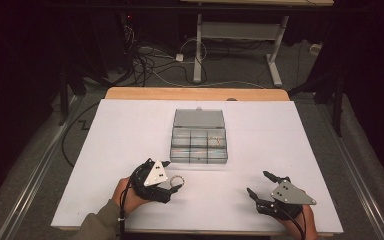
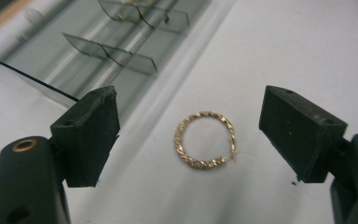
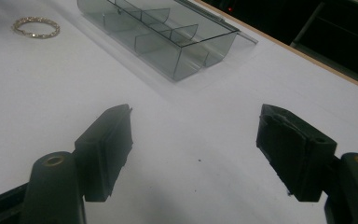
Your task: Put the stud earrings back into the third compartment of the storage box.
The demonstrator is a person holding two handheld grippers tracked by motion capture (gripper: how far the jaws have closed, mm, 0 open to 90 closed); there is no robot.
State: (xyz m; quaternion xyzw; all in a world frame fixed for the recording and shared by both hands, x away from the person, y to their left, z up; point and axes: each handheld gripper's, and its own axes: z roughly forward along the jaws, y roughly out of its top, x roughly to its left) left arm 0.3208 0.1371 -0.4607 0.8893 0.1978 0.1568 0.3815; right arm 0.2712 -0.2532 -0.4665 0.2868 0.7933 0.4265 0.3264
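A twisted gold bracelet (image 2: 205,140) lies flat on the white table, also seen in the high view as a bracelet (image 1: 178,179) and far left as a bracelet (image 3: 36,27). My left gripper (image 1: 172,176) straddles it, open, both pads clear of it; in its own view the left gripper (image 2: 189,135) has the ring between its jaws. A clear divided box (image 1: 199,141) with its lid back stands mid-table, a second gold ring (image 1: 215,141) in its right compartment. My right gripper (image 1: 261,185) rests open at the front right, and the right gripper (image 3: 196,149) holds nothing.
The white sheet (image 1: 130,130) covers the wooden table (image 1: 195,93). The box corner (image 3: 186,65) lies ahead of the right jaws, its dividers (image 2: 116,53) left of the left jaws. Beyond the table are cables and a desk frame (image 1: 198,50) on the floor.
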